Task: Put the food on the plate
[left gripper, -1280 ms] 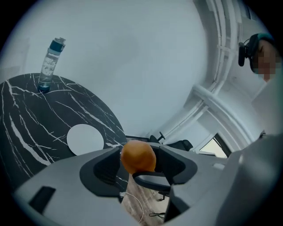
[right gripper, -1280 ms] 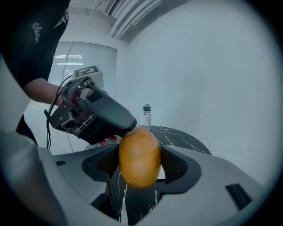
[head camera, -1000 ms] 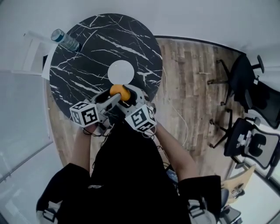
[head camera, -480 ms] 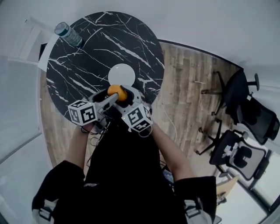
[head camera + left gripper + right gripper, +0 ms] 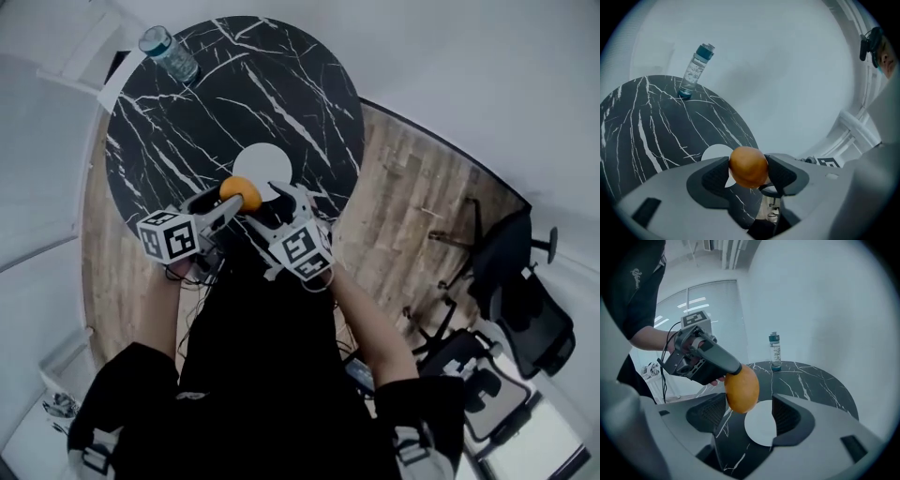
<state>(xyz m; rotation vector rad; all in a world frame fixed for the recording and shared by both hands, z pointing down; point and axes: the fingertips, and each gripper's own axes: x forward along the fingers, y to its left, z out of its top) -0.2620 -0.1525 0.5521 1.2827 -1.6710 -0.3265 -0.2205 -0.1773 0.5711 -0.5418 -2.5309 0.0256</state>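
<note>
An orange, rounded piece of food [image 5: 241,190] is held just above the black marble table [image 5: 178,122], near the white plate [image 5: 265,164]. My left gripper [image 5: 234,197] is shut on the food [image 5: 748,166], with both pads pressing its sides; the plate [image 5: 712,153] shows behind it. My right gripper [image 5: 272,204] stands beside it with its jaws opening wide. In the right gripper view the food [image 5: 742,389] hangs between the right gripper's [image 5: 747,416] jaws, and a gap shows at the right pad. The left gripper [image 5: 705,359] carries it over the plate [image 5: 761,428].
A water bottle [image 5: 169,52] stands upright at the table's far edge, also in both gripper views [image 5: 696,70] [image 5: 775,351]. Office chairs [image 5: 525,309] stand on the wooden floor [image 5: 422,206] to the right. A white wall runs behind the table.
The food has shifted slightly left with the left gripper, away from the right gripper's jaws. The head view has swung, so the table sits higher and the chairs lower.
</note>
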